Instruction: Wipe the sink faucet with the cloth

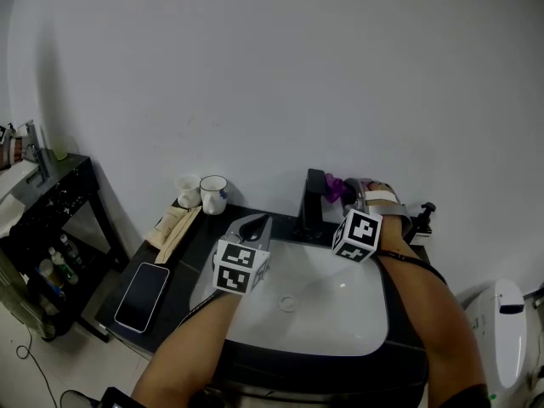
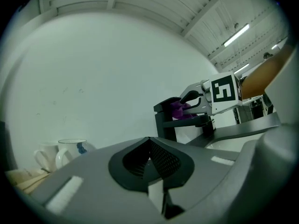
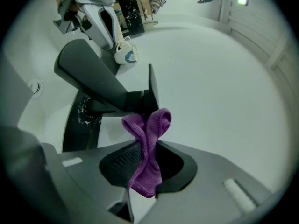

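Note:
A black faucet (image 1: 312,201) stands at the back rim of the white sink (image 1: 348,334). My right gripper (image 1: 350,195) is beside the faucet's top on its right, shut on a purple cloth (image 1: 333,187). In the right gripper view the cloth (image 3: 148,143) sticks up from between the jaws and touches the rear end of the faucet (image 3: 98,80). My left gripper (image 1: 255,226) hovers over the sink's back left rim, shut with nothing in it. Seen from the left gripper view, its jaws (image 2: 149,160) are pressed together, and the faucet (image 2: 164,121) and cloth (image 2: 178,110) lie ahead to the right.
Two white mugs (image 1: 202,193) stand on the dark counter left of the sink, next to a folded tan item (image 1: 174,225) and a phone (image 1: 143,296). A black shelf unit (image 1: 47,206) is far left. A white fixture (image 1: 500,321) is at lower right.

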